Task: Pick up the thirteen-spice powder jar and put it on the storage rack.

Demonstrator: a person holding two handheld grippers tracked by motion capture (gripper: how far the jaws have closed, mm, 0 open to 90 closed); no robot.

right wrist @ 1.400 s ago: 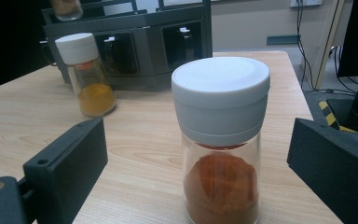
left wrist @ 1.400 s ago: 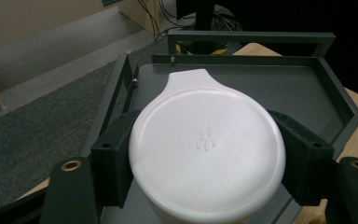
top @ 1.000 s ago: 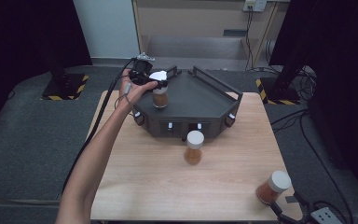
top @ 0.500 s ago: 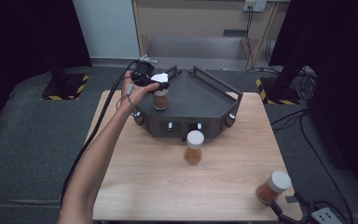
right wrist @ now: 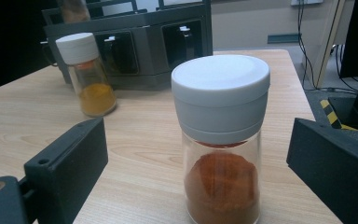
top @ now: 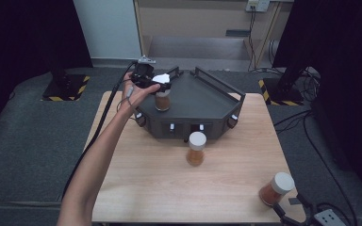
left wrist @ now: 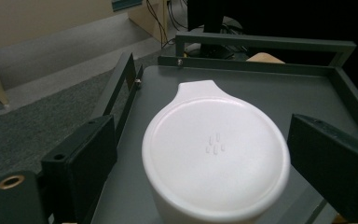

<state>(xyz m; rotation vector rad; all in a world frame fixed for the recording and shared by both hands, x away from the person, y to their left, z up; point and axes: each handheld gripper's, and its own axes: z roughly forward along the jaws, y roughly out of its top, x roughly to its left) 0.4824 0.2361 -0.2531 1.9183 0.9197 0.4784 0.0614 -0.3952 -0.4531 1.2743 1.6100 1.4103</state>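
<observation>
On the left, my left gripper (top: 158, 84) hangs over the near-left corner of the dark rack (top: 202, 101), and its jaws have just been opening: they now stand apart on either side of the spice jar (top: 161, 96), with a gap showing between each pad and the white lid (left wrist: 216, 156). The jar stands upright on the rack's top, glass with a brownish-red fill and a broad white cap. From the left gripper view I see what the high view cannot: the lid's small pouring tab pointing away from me and a cluster of tiny raised marks at its centre. The high view in turn shows the jar's contents, hidden from above by the lid.

In the middle, a second jar (top: 196, 149) of orange powder stands on the wooden table (top: 136, 188), just before the rack's front.

At the right, my right gripper (right wrist: 200, 186) has its jaws spread wide around a third jar (right wrist: 221, 140) of red powder, neither pad touching it.
</observation>
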